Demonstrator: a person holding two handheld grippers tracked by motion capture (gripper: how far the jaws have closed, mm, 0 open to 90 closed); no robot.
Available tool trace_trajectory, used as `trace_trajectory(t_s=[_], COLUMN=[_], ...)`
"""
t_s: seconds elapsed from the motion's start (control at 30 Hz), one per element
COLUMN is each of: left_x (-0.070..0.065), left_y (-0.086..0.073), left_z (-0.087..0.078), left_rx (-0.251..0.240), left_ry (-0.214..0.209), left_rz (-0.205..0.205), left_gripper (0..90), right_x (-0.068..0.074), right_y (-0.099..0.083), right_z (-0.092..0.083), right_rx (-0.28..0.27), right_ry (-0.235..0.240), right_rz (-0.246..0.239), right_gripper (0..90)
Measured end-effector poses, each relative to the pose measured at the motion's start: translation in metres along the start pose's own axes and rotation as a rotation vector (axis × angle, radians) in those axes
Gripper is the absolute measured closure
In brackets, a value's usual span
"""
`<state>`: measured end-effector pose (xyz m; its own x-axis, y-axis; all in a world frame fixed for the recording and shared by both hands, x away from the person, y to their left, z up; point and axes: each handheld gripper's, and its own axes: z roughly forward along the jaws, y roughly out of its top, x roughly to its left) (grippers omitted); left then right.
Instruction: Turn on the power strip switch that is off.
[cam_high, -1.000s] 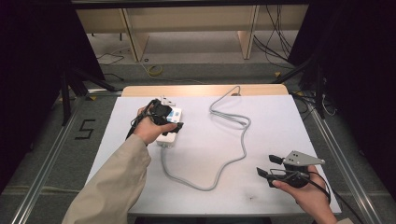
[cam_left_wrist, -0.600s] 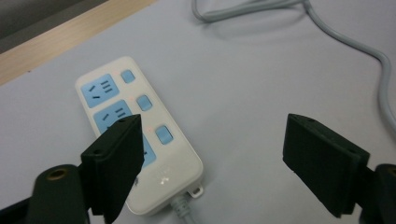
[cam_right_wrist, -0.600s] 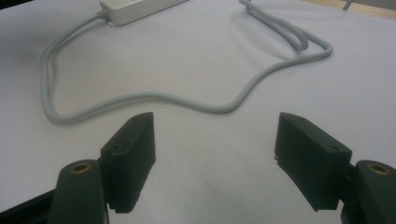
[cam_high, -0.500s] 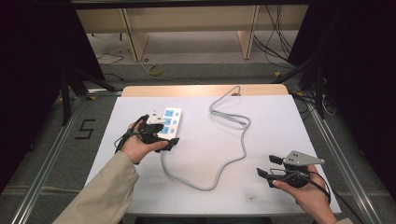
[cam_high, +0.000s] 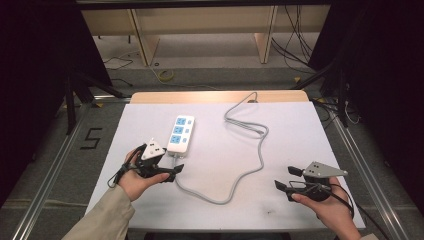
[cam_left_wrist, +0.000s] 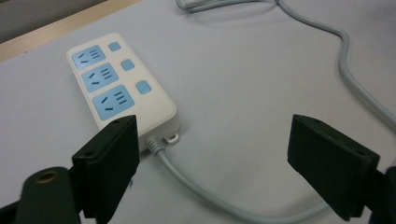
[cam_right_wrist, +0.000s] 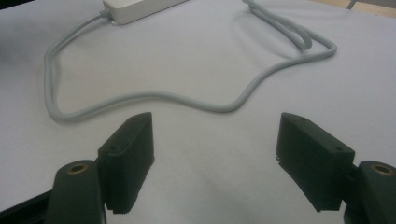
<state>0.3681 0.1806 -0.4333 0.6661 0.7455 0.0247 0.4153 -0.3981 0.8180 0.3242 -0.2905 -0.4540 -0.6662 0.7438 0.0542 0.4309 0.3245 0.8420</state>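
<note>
Power strip (cam_high: 180, 133) lies flat on tabletop (cam_high: 300, 130), just ahead of left claw (cam_high: 172, 172). Its jaws have just been opening, now spread with nothing between. Right claw (cam_high: 285, 179) spread, well apart from it.

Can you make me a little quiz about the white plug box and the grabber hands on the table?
1. How many blue sockets does the power strip have?
2. True or false: the left gripper is clamped on the power strip.
3. Which gripper is nearer the power strip: A the left gripper, B the right gripper?

Key
1. Three, each with a blue button beside it.
2. False. Its jaws stand wide apart and have just been opening, with nothing between them; the strip lies on the white table.
3. A. The right gripper waits open at the table's near right corner, past the grey cord.
</note>
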Motion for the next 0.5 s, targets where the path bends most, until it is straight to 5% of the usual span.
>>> trace_trajectory(t_s=[0.27,0.5], left_x=[-0.006,-0.009], left_y=[-0.02,-0.022], left_z=[-0.011,-0.01], left_rx=[-0.005,0.007], left_ry=[0.009,0.016], left_rz=[-0.006,0.019], left_gripper=[16.1,16.2], right_x=[0.0,0.0], right_y=[0.0,0.001], right_z=[0.0,-0.001], right_rx=[-0.006,-0.008], right_ry=[0.0,-0.003], right_rz=[-0.004,-0.008], right_gripper=[28.2,28.2])
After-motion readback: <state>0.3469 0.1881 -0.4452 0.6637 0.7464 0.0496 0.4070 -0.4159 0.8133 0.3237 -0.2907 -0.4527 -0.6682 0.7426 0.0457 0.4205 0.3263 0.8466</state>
